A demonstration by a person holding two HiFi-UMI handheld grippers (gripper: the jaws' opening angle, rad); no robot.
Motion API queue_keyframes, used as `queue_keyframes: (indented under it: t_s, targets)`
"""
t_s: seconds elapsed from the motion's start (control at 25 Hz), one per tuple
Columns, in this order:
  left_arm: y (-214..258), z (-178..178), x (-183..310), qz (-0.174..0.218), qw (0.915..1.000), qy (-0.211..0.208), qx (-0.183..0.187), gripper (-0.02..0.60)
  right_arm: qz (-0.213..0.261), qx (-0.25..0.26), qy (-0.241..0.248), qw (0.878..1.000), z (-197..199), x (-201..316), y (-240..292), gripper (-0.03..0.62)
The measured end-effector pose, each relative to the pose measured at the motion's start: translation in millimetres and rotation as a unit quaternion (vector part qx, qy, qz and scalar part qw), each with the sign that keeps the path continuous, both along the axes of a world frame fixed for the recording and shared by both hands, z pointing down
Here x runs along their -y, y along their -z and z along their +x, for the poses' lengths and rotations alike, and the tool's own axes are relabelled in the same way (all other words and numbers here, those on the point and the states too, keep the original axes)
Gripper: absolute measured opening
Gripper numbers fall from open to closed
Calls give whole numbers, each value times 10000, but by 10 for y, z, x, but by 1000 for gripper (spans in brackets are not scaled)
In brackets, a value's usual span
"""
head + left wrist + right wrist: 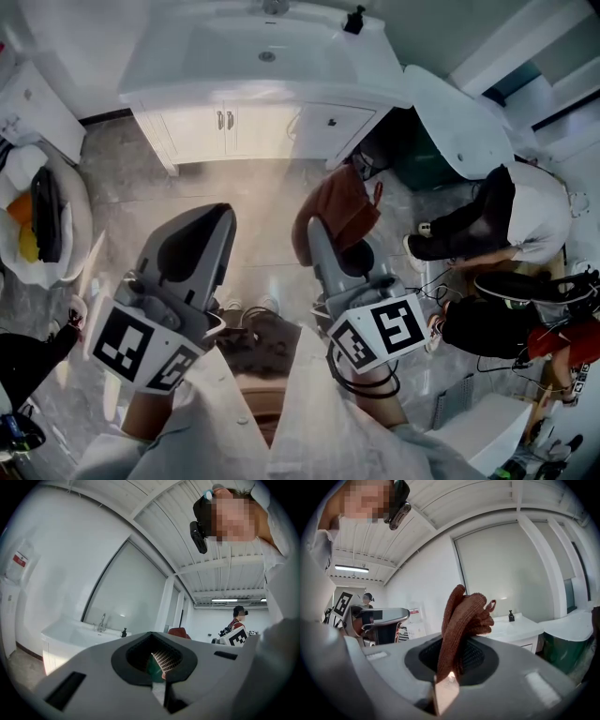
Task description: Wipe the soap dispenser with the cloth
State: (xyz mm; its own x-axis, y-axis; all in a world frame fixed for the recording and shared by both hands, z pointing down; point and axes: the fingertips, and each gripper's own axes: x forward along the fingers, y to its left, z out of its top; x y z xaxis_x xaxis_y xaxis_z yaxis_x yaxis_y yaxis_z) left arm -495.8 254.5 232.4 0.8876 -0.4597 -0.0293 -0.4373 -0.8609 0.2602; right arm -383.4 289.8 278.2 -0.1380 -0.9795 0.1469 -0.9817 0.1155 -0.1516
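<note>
Two tongs are raised in front of me over the grey floor [122, 178], both well apart from the white counter [375, 75].

The right tongs [319, 230] are clamped on the rust-brown knitted cloth [344, 204]. In the right gripper view, the cloth [464, 620] stands up out of the right tongs [447, 686] in a bunched fold, with a small loop sticking out at its upper edge.

The left tongs [217, 220] carry nothing. In the left gripper view, the left tongs [161, 679] have their jaws drawn together to a thin seam.

The soap dispenser [354, 19], small and dark with a pump top, stands upright on the far right corner of the counter, beside the basin [267, 52]. It also shows in the left gripper view [124, 632], just right of the faucet [102, 622], and in the right gripper view [511, 616], beyond the cloth. Neither pair of tongs touches it.

To the right of the counter, a person [511, 220] is bent low near a dark green bin [562, 653].
</note>
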Motion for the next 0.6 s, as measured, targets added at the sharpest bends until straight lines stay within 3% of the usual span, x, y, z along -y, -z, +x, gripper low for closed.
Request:
queue_keyframes:
  t_s: [0.6]
  targets:
    - [-88,-227,-18,-56,9980,-622,-135,3,-3,-181,-719,9972,-197,-183,1,55]
